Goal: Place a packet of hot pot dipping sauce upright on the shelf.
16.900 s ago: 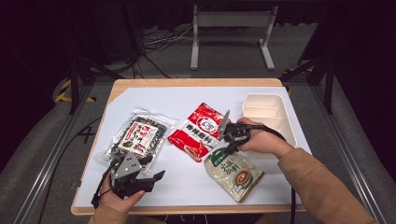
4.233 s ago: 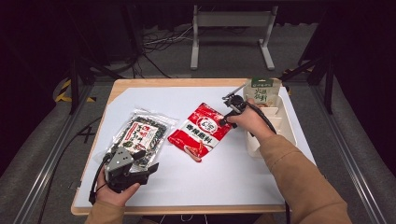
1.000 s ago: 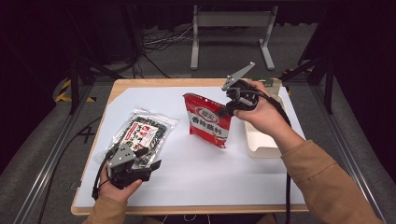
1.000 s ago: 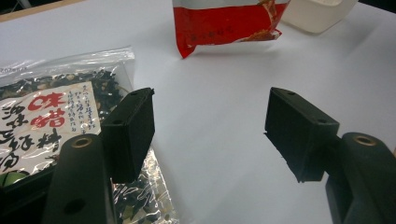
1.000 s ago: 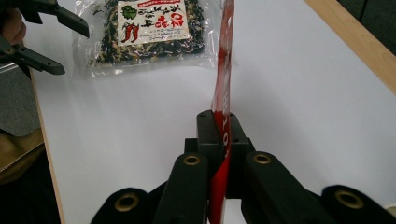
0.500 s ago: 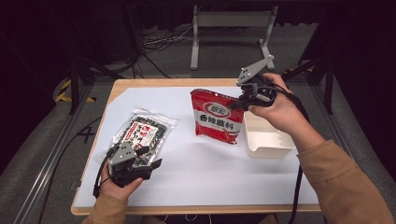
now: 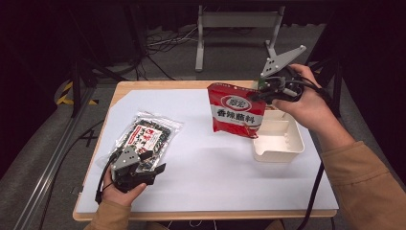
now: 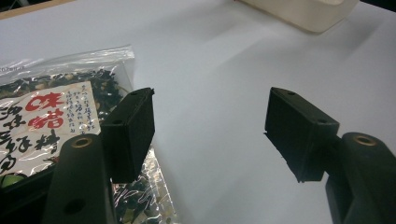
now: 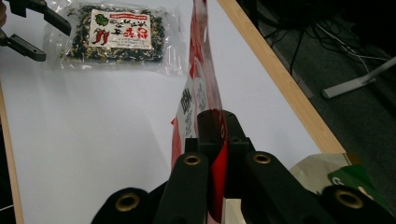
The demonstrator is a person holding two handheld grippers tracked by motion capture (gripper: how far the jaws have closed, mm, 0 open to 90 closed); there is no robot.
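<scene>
Right gripper raised, jaws clamped; left gripper low, jaws apart.

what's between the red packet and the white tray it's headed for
Nothing visible. The right gripper holds the red packet in the air by its top edge, just left of the white tray, whose near compartments look empty.

Seaweed bag left of tray

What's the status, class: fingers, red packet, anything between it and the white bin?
Right gripper shut on red packet, hanging clear of table. Left gripper open beside seaweed bag. Path to white bin clear.
</scene>
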